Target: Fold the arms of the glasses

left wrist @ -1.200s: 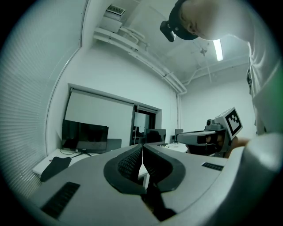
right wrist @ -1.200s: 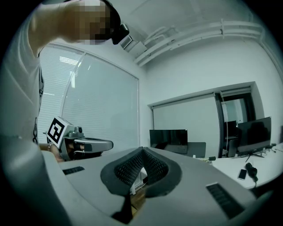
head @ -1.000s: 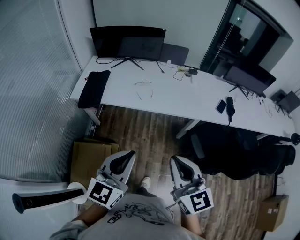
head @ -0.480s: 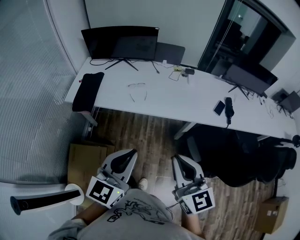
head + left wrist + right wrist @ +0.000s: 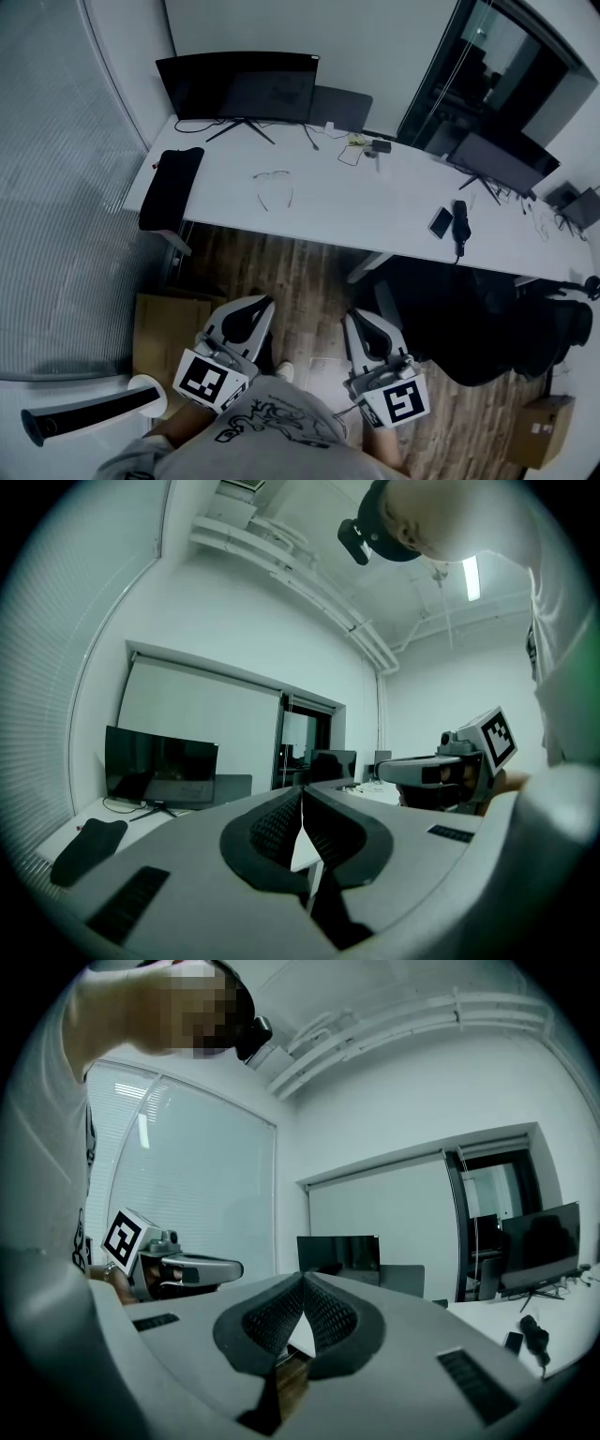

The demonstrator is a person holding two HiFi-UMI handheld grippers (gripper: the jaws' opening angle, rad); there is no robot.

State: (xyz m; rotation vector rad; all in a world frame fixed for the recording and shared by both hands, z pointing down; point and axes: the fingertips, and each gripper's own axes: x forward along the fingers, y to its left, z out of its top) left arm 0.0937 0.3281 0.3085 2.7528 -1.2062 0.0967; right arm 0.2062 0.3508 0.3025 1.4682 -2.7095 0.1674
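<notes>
My left gripper (image 5: 257, 312) and right gripper (image 5: 360, 328) both have jaws pressed together; the glasses (image 5: 273, 187) lie arms-out on the counter (image 5: 375, 211) at twelve o'clock, well apart

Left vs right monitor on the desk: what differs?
The left monitor looks wider than the right monitor. The left monitor stands at the desk's left end, the right monitor toward its right end. The glasses lie before the left monitor, a phone before the right monitor. Both are dark.
</notes>
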